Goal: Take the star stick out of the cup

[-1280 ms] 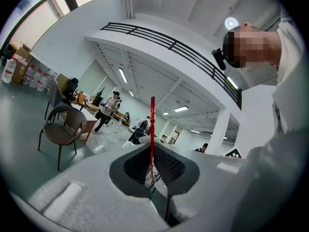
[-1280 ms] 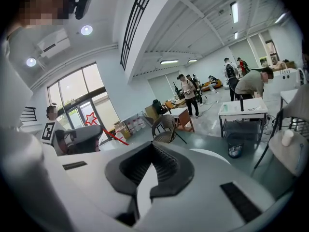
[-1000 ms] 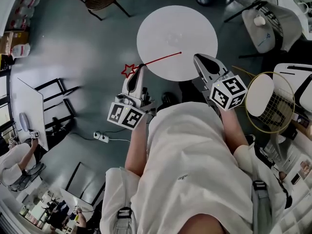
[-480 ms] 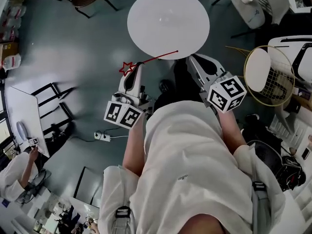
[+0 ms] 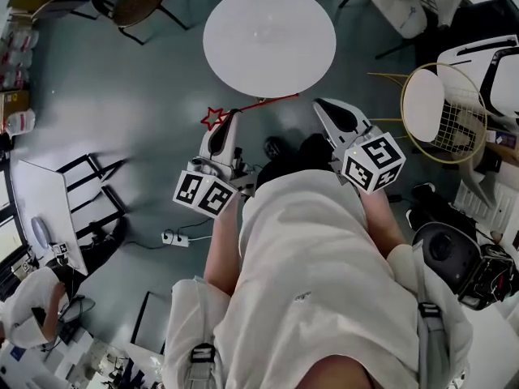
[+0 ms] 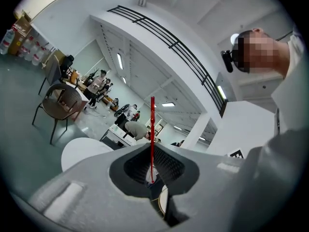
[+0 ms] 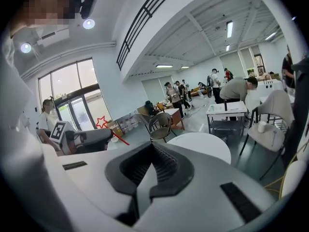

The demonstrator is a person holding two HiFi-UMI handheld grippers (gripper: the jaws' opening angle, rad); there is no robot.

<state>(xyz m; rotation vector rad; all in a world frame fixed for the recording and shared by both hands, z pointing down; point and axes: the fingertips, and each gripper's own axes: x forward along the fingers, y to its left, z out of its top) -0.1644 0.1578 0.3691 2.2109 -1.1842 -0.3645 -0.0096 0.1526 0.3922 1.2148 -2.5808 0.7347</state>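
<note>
Holding the star stick (image 5: 263,102), the left gripper (image 5: 230,117) has its jaws closed on the thin red shaft. The left gripper view confirms this, with the shaft (image 6: 152,129) rising straight up from between the ribbed pads of the gripper (image 6: 151,177). In the head view the stick lies nearly level in the air, just off the near edge of the round white table (image 5: 268,39). Its red star end points out to the left of the table, and its plain end reaches toward the right gripper (image 5: 319,104). The left forearm is bare and runs forward from the person's body on the near side of the table. The gripper's nose points at the table edge, and its marker cube (image 5: 204,193) sits back toward the body. The right forearm is likewise held forward, near the table's front right edge, with its marker cube (image 5: 372,162) facing up. The right gripper's jaws (image 7: 152,145) are closed together with nothing between them. That gripper looks toward the table (image 7: 200,146). The right gripper view also shows the left gripper (image 7: 84,139) off to its left, with the star showing above it.
</note>
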